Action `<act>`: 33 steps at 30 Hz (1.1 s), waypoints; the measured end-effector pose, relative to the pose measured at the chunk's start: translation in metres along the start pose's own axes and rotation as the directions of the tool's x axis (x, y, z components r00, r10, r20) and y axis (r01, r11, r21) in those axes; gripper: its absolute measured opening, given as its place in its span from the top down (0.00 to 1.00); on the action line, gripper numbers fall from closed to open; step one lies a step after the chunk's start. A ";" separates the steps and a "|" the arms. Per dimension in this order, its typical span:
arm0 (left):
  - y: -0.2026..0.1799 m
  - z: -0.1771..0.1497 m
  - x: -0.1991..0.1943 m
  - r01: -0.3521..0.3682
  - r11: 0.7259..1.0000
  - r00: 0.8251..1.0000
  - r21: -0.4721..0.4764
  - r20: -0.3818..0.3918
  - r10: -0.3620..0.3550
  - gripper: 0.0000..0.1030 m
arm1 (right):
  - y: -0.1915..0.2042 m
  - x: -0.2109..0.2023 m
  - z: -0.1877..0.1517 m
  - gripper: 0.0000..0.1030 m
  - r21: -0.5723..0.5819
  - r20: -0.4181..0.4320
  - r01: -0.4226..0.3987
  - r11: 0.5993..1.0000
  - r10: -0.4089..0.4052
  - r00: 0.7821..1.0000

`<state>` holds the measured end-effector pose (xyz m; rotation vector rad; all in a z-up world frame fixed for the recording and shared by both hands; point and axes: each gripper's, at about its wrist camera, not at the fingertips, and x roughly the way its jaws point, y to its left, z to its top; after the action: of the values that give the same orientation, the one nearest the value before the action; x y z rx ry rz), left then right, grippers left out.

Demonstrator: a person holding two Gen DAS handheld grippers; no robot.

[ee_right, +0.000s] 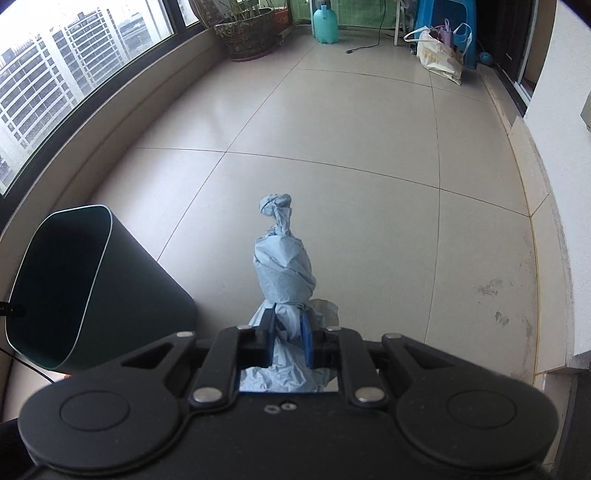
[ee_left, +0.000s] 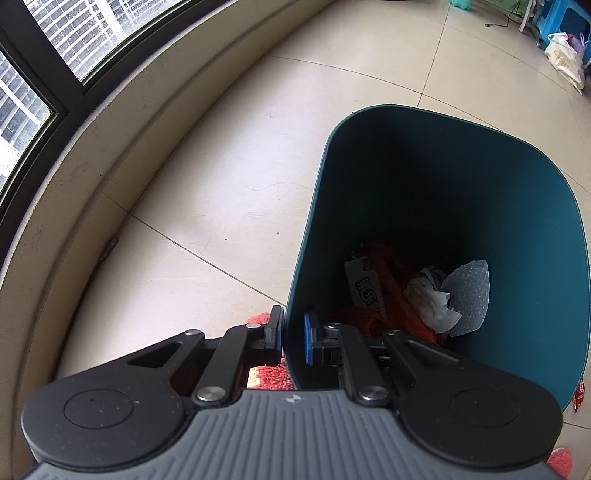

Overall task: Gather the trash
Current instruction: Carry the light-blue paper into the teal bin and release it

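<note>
Over on the far left, the dark-framed window curves along the pale ledge, and the beige tiled floor spreads out beneath it. My left gripper is clamped on the near wall of the teal bin: one finger outside, the blue-padded one inside, the thin rim pinched tight between them. A patch of red fluffy rug peeks out just under those fingers. Down in the bin there's trash already: a white printed carton at the left, orange netting under it, a white crumpled tissue in the middle and a pale blue dotted cloth against the right wall.

Switching to my right wrist view: the bin sits at the left, tilted, its open mouth turned toward the window side. In the centre, my right gripper is closed on a twisted light-blue paper wad, the pads squeezing its narrow waist, the knotted tip sticking up ahead of the fingers, well clear of the floor. The wad is to the right of the bin, not over it. Far back stand a plant pot, a turquoise bottle and, to the right, a white bag.
</note>
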<state>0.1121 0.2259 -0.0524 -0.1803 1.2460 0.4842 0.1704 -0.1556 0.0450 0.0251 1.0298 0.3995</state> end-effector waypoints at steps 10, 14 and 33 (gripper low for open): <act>0.001 -0.004 -0.003 0.063 0.997 0.998 0.038 -0.006 -0.063 0.90 | 0.140 0.024 0.032 0.87 -0.234 -0.010 -0.157 0.959 0.159 0.987; -0.006 -0.007 -0.005 0.084 0.993 0.996 0.077 -0.007 -0.083 0.90 | 0.164 0.059 0.036 0.87 -0.268 -0.054 -0.155 0.951 0.146 0.988; -0.048 -0.010 0.000 0.130 0.963 0.992 0.235 -0.040 -0.124 0.90 | 0.157 0.175 0.022 0.87 -0.245 -0.184 -0.056 0.968 0.011 0.983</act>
<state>0.1246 0.1793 -0.0617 -0.0623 1.2969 0.2200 0.2183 0.0521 -0.0562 -0.2238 1.1534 0.5683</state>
